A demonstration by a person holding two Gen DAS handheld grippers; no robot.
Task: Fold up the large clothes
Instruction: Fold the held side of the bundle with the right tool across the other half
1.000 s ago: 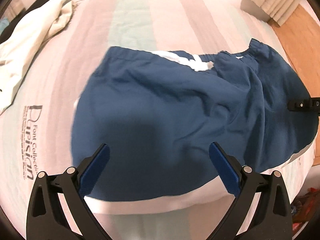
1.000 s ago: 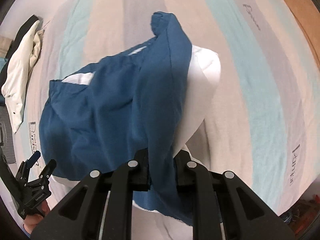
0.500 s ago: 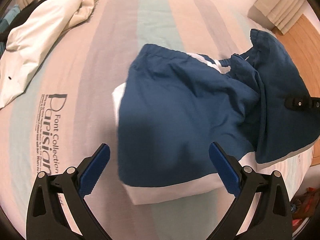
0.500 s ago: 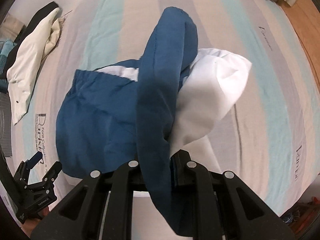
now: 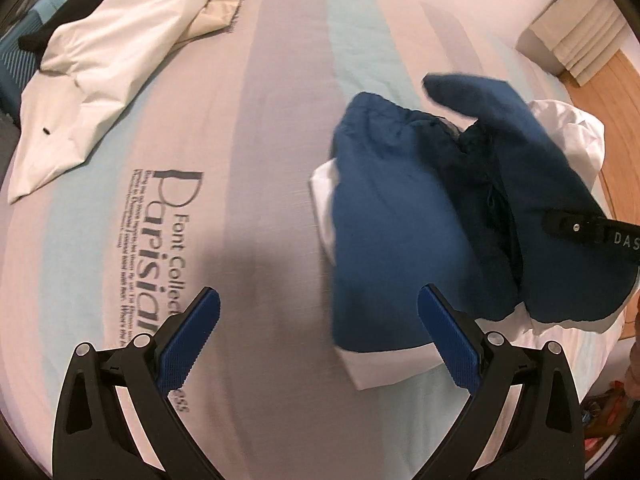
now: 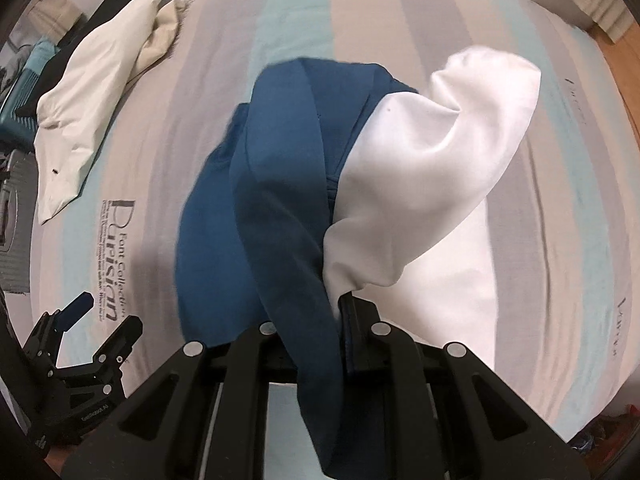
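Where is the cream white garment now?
The cream white garment lies at the far left of the striped bed in both views, apart from the blue garment.

Striped bed (image 5: 280, 80) bears shorts (image 5: 400, 220), perhaps jacket (image 5: 100, 60).

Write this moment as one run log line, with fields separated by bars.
right gripper: shut on blue and white garment, lifted | left gripper: open, holds nothing, over striped bed | fold: not finished

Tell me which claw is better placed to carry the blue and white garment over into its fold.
Right. The right claw is already clamped on the blue and white fabric garment, lifting it; the left claw hangs open above the striped bedsheet.
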